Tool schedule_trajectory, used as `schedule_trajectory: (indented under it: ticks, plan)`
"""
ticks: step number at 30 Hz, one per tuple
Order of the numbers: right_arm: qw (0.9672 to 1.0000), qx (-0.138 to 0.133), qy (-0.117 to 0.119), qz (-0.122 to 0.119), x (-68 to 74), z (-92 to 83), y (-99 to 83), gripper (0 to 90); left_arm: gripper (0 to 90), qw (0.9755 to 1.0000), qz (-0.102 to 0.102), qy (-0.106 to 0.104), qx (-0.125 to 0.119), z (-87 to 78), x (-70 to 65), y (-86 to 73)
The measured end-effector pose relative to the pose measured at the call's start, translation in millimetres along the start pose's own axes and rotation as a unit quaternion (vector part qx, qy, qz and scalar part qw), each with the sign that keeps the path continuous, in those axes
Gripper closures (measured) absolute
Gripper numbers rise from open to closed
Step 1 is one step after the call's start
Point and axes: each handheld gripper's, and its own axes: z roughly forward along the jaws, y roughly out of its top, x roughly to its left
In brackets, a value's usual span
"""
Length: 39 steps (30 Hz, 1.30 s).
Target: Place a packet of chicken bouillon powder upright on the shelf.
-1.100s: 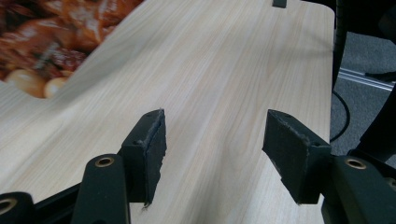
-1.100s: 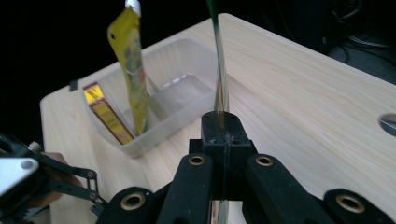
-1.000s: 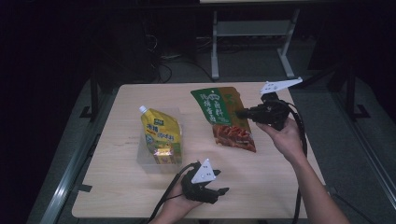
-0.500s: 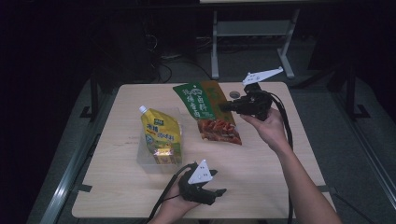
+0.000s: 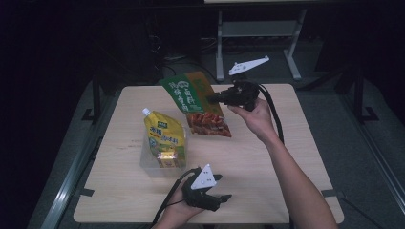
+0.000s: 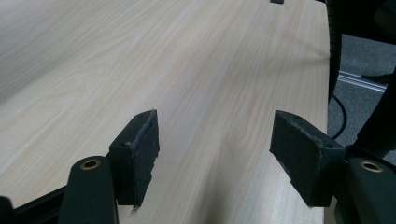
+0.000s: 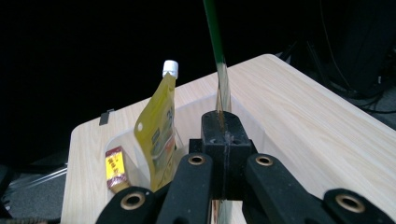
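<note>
Green snack pouch [image 5: 200, 102]: held up off the table, tilted, its green top toward the far left and its red-orange lower part toward the near side. In the right gripper view it is seen edge-on [image 7: 219, 70], rising from between the jaws as a thin green and clear strip.

Place of the pouch: over the far middle of the table, just beyond and to the right of the clear bin, apart from the yellow pouch.

Right gripper [image 5: 212, 98]: clamped tight on the right edge of the green snack pouch; in its own view [image 7: 223, 128] the two black jaws are pressed together with the pouch's edge pinched between them. It is carried by the right hand [image 5: 255, 112], with the grey plate raised above it.

Yellow spout pouch [image 5: 165, 138]: stood upright in the clear bin, white cap at the top; seen also at [image 7: 159, 126].

Clear bin [image 5: 148, 162]: set on the left middle of the table; a small yellow and red packet [image 7: 114, 169] is seen beside it.

Left gripper [image 5: 219, 200]: rested low at the near edge of the table, well apart from both pouches. In its own view [image 6: 215, 154] the jaws are spread wide with only bare wood between them; they have just been opening further.

Table [image 5: 296, 157]: light wood, rounded corners.
</note>
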Motion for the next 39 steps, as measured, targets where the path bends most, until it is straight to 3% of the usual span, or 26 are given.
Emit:
schedule_trajectory:
  ticks: [10,24,31,39]
  plan:
    - [0.9999,-0.002,0.015,0.007,-8.5,39.5,10.6,90.0,31.6,1.0,0.005,0.001,0.005,-1.5,1.2,-1.1]
    - [0.9993,0.004,0.025,0.027,-11.9,100.0,10.2,90.0,31.6,0.9999,0.004,-0.009,0.001,-4.4,-0.7,-1.1]
    - [0.9989,0.019,0.023,0.035,-14.4,118.6,4.3,90.0,31.6,0.9999,0.004,-0.011,-0.003,-5.5,-0.7,0.1]
    - [0.9986,0.026,0.028,0.036,-12.0,126.8,2.8,90.0,31.6,0.9999,0.005,-0.011,-0.004,-5.3,0.4,0.7]
